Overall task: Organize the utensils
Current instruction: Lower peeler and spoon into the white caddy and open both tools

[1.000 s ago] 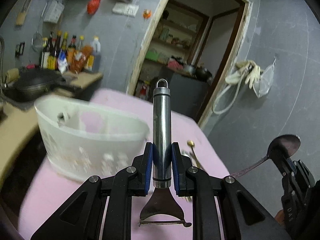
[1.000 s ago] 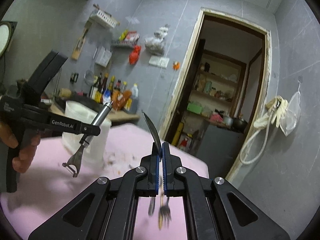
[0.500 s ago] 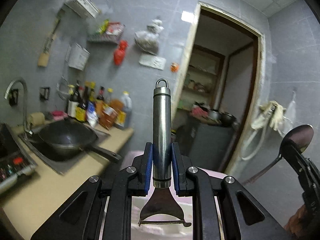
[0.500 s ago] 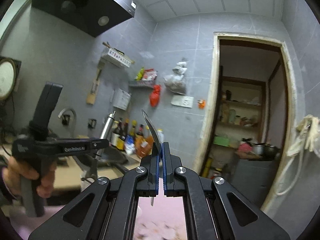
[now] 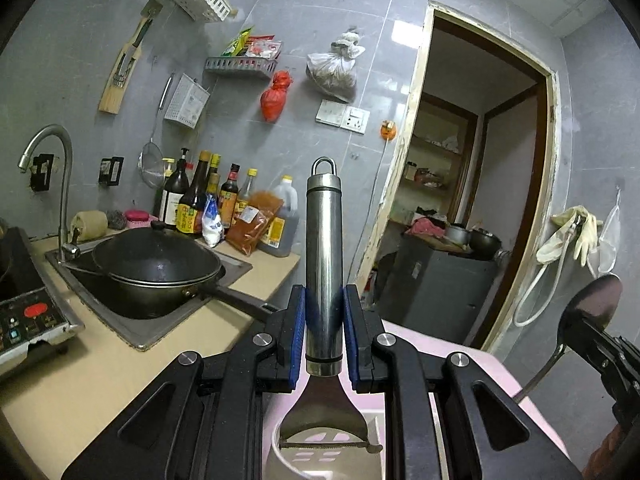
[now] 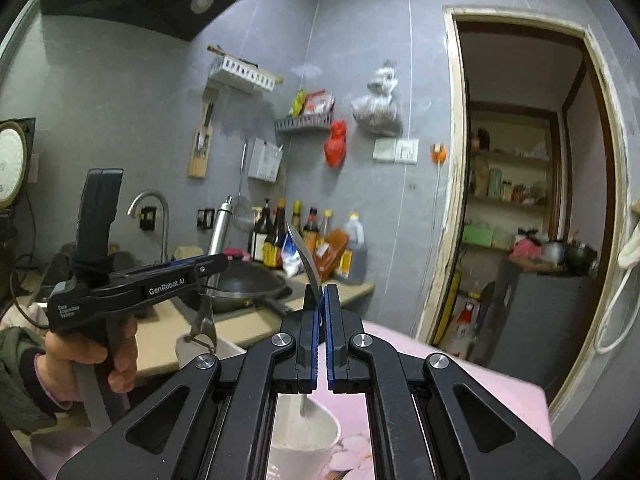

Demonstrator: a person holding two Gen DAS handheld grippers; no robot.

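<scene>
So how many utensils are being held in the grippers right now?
2. A steel peeler stands upright, clamped in the left gripper. A spoon is pinched by its handle in the right gripper, bowl up. Both hang above the white holder; utensils inside it may be hidden.

Both grippers hold utensils above the white holder

The right gripper (image 6: 320,300) is clamped on a spoon (image 6: 306,258), bowl up, its handle end over the white utensil holder (image 6: 306,446) on the pink cloth (image 6: 460,380). At left, a hand (image 6: 86,358) holds the left gripper (image 6: 208,266), which grips what looks like a peeler (image 6: 212,276), blade down, above the counter (image 6: 244,326).
</scene>
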